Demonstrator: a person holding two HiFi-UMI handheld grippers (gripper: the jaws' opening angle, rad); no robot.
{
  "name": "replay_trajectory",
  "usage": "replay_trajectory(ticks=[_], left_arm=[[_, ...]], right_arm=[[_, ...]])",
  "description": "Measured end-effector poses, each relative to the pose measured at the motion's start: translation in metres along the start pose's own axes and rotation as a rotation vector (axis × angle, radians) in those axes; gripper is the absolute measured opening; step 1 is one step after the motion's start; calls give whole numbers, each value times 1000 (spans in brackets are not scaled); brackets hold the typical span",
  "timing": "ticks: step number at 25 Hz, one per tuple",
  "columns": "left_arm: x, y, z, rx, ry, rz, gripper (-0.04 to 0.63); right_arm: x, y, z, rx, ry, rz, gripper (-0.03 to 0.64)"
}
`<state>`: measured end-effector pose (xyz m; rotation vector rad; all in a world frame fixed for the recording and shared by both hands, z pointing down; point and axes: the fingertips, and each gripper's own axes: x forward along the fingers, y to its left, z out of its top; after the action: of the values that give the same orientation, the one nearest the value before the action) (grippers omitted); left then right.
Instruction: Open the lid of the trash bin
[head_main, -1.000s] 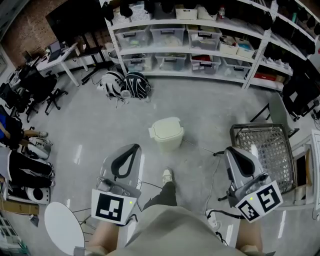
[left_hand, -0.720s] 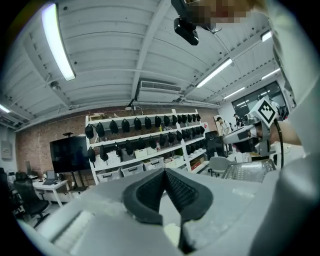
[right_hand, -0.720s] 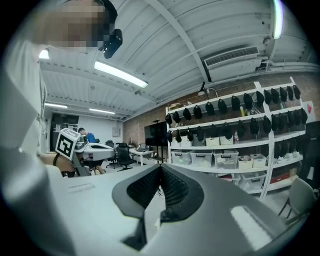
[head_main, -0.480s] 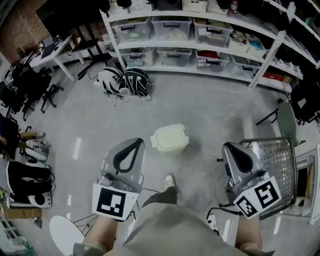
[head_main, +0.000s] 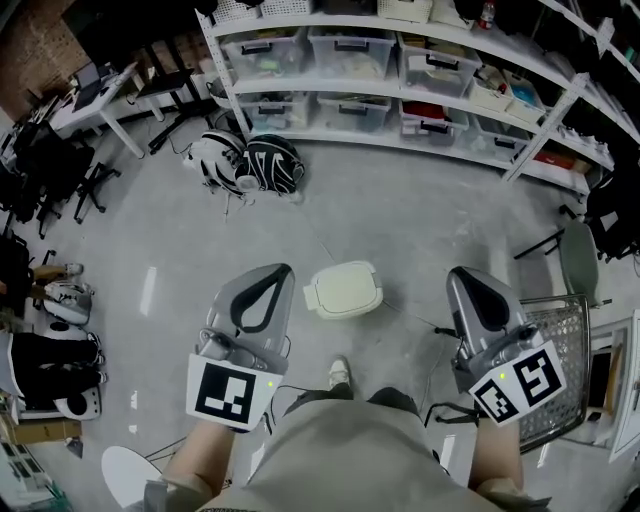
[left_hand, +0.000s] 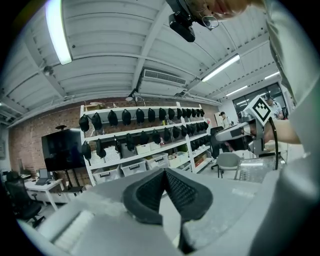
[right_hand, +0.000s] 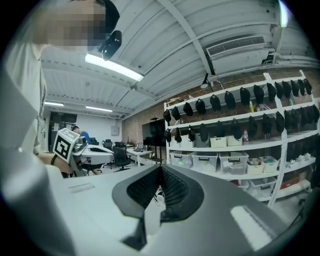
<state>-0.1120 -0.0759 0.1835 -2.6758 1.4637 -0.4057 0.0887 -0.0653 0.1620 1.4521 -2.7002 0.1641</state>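
Left gripper (head_main: 277, 270) and right gripper (head_main: 463, 273) closed, empty, nearer the bin (head_main: 318, 298) than a second ago; lid (head_main: 345, 286) down, reach not begun.

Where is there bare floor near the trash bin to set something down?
Widest free patch: floor between the trash bin, the bags and the shelving. Another lies left of the left gripper. Crowded: cable and wire cart to the bin's right, shoe on its near side.

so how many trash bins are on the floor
1. The bin sits on the floor just ahead of the person's shoe, lid shut. No other shows.
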Motion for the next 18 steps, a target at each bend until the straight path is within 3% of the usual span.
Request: replay_trajectory(ticks=[9, 18], left_arm=[[28, 20, -9, -39, 30, 53, 2], [72, 15, -18, -65, 123, 159, 2]], right_arm=[[34, -42, -3, 19, 11, 2, 3], [76, -100, -39, 52, 107, 119, 3]])
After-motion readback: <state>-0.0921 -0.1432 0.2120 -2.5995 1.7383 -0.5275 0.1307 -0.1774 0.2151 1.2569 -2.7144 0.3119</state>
